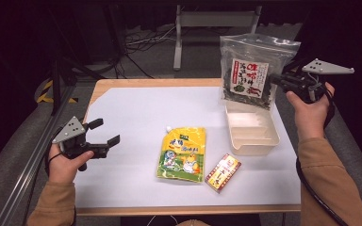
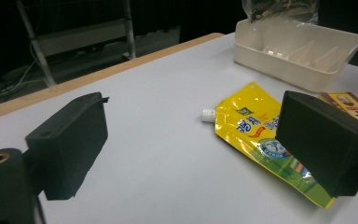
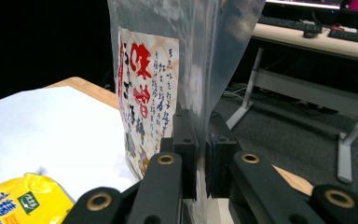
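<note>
My right claw (image 3: 196, 154) clamps a clear bag (image 1: 254, 70) bearing a red-lettered label; my left claw (image 1: 104, 133) stands open, touching nothing.

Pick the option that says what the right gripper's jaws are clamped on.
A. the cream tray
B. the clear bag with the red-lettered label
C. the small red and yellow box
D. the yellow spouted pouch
B: the right gripper has its jaws shut on the edge of the clear bag, holding it upright above the cream tray; the right gripper view shows the plastic pinched between them.
</note>
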The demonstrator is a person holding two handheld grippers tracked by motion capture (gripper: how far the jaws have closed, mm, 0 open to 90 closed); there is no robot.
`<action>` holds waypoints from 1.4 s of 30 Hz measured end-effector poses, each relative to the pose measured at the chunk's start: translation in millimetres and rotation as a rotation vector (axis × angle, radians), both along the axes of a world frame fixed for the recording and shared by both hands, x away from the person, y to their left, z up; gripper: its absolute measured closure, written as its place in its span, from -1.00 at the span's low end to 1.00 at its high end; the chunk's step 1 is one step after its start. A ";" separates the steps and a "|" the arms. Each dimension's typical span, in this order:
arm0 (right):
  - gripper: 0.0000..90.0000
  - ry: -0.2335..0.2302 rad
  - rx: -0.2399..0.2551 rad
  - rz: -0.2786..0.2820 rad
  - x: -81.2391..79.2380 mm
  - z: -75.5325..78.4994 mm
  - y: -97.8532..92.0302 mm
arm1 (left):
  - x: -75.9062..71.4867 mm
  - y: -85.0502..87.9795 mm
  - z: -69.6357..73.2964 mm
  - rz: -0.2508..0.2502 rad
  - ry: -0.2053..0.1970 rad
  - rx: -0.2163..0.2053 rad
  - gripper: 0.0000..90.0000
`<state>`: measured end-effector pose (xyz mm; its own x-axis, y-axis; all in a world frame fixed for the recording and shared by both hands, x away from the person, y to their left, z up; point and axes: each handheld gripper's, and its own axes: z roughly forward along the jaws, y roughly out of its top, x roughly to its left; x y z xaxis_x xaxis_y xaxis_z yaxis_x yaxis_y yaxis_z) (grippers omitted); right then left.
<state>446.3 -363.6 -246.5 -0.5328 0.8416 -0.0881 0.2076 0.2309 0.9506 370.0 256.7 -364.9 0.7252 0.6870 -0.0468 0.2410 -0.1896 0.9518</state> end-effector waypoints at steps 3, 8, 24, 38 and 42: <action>0.90 0.008 0.013 -0.015 1.9 -6.3 -5.2 | 2.4 -0.7 -1.3 -0.016 0.005 0.019 -0.85; 0.90 0.019 0.023 -0.036 4.4 -15.4 -11.2 | 3.9 -2.3 -2.9 -0.021 0.005 0.024 -0.87; 0.89 0.015 0.021 -0.139 1.4 -23.0 -10.0 | 6.1 -13.2 -9.5 -0.055 0.031 0.055 -0.87; 0.87 0.035 0.025 -0.183 2.5 -41.3 -5.3 | 7.5 -15.6 -11.2 -0.064 0.036 0.065 -0.87; 0.86 0.040 0.023 -0.184 2.7 -46.9 -5.1 | 8.2 -16.9 -11.7 -0.066 0.037 0.070 -0.87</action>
<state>449.0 -368.7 -293.3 -0.3722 0.9268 -0.0493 0.2820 0.1635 0.9454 378.2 239.8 -376.5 0.7678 0.6401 -0.0276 0.2601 -0.2721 0.9265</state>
